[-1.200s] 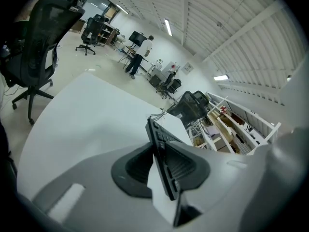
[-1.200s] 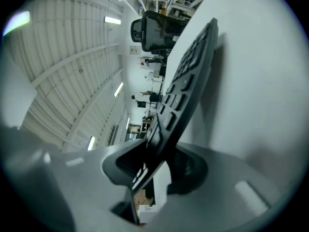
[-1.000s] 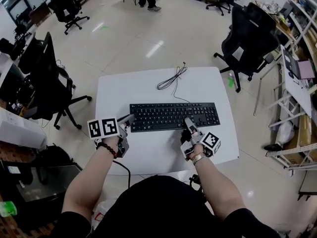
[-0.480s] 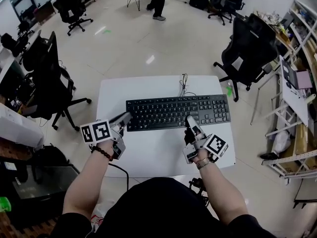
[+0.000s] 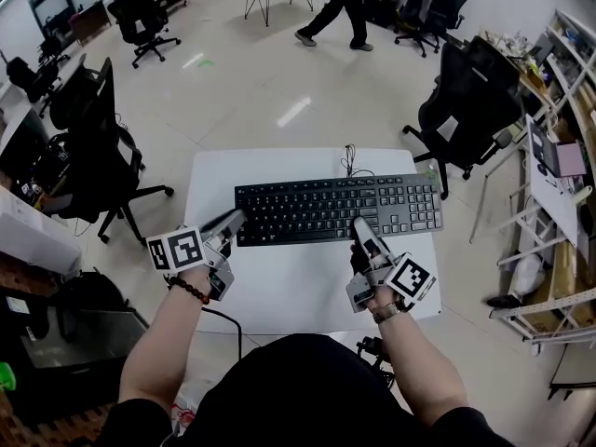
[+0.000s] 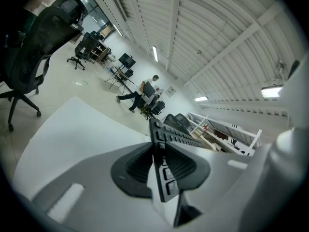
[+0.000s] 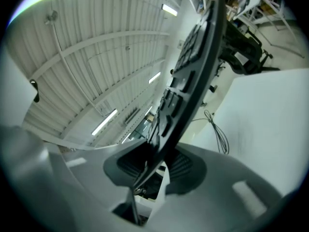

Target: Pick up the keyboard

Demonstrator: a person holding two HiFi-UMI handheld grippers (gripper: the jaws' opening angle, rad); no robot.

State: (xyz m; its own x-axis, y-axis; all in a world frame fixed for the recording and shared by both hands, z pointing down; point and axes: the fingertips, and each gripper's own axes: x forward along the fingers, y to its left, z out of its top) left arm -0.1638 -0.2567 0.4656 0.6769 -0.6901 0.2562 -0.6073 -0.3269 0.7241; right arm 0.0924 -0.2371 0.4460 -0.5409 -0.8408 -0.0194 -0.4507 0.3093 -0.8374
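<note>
Keyboard (image 5: 335, 209), black and full-size, is held level just above the white table (image 5: 279, 291), gripped by both tools close in front of the person. The left hand (image 5: 199, 270), with a dark bead bracelet (image 5: 189, 290) at the wrist, holds the left gripper (image 5: 230, 223). Its jaws stand narrow and are clamped on the keyboard's left end near the front corner. In the left gripper view the board runs edge-on between the two dark pads, and both pads press on it. The right hand (image 5: 378, 296) holds the right gripper (image 5: 359, 227). Its jaws are likewise narrow and pinch the front long edge, right of the middle. In the right gripper view the board slants up from between the pads, keys facing left. Each tool carries a marker cube on its outer side, the left cube (image 5: 175, 250) and the right cube (image 5: 412, 278). At the table's far edge, the keyboard's dark cable (image 5: 349, 163) lies in a loose coil. Beyond the table stand black office chairs, one (image 5: 93, 147) at the left and one (image 5: 470, 87) at the right. Cluttered shelving (image 5: 559, 166) runs along the right side. Farthest off, a person (image 5: 335, 12) is walking across the pale tiled floor (image 5: 261, 73).
</note>
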